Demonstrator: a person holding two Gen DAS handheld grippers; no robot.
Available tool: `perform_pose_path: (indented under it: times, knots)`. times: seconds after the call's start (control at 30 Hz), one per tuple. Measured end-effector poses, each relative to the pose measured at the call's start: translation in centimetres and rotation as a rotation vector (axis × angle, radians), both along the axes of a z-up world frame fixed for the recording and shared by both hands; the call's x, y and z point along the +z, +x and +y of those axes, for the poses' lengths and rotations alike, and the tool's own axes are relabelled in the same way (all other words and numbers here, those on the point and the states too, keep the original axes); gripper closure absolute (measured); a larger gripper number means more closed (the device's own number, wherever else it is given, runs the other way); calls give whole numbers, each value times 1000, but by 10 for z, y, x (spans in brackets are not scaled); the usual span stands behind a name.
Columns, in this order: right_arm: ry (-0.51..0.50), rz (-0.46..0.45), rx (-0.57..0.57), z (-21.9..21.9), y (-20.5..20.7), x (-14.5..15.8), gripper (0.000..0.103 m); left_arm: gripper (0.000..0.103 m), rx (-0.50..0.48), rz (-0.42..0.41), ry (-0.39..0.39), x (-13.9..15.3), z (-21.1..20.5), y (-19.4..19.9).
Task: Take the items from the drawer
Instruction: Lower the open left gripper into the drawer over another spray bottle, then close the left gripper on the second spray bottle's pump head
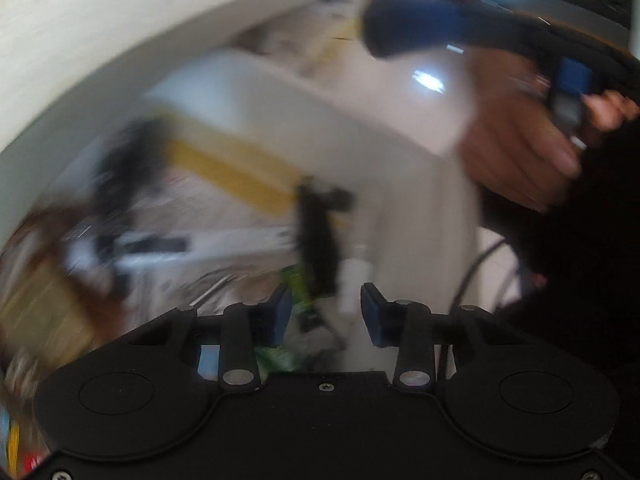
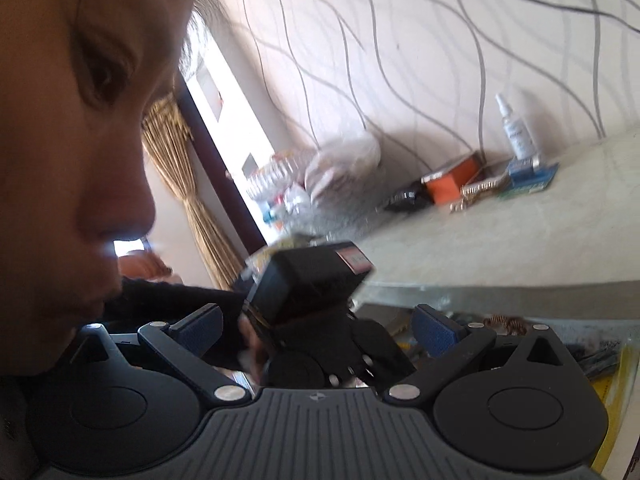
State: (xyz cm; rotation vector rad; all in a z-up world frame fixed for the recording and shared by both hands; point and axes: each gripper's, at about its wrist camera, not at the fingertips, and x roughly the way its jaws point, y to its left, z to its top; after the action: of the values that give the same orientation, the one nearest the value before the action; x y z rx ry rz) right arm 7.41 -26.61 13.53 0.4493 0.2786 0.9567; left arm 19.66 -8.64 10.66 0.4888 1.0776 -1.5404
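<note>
Drawer (image 1: 224, 256) clutter lay blurred beneath the left gripper (image 1: 326, 312), jaws apart and empty, so closing blind risked pinching several items; the right gripper (image 2: 316, 330) gaped empty.

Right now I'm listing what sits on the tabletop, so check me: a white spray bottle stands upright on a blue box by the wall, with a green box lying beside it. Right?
Not quite. The box lying beside them is orange, not green. The rest holds: the white spray bottle stands upright on the blue box by the wall, as the right wrist view shows.
</note>
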Motion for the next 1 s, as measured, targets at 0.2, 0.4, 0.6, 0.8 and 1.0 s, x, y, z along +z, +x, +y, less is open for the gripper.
perform_pose_path:
  times: [0.2,0.4,0.6,0.8,1.0]
  knots:
    - [8,-10,11,0,2,3,0,69,-143,42,47,-16,-24,0]
    - [18,-6,1,-2,4,3,0,78,-277,78,109,-34,-46,0]
    - [8,-8,-20,-1,4,3,0,66,-354,36,191,-39,-65,-11]
    - [17,-5,-24,-2,4,3,0,82,-299,87,154,-44,-56,-16]
    - [30,2,-43,-5,3,2,0,87,-195,124,153,-50,-44,-27]
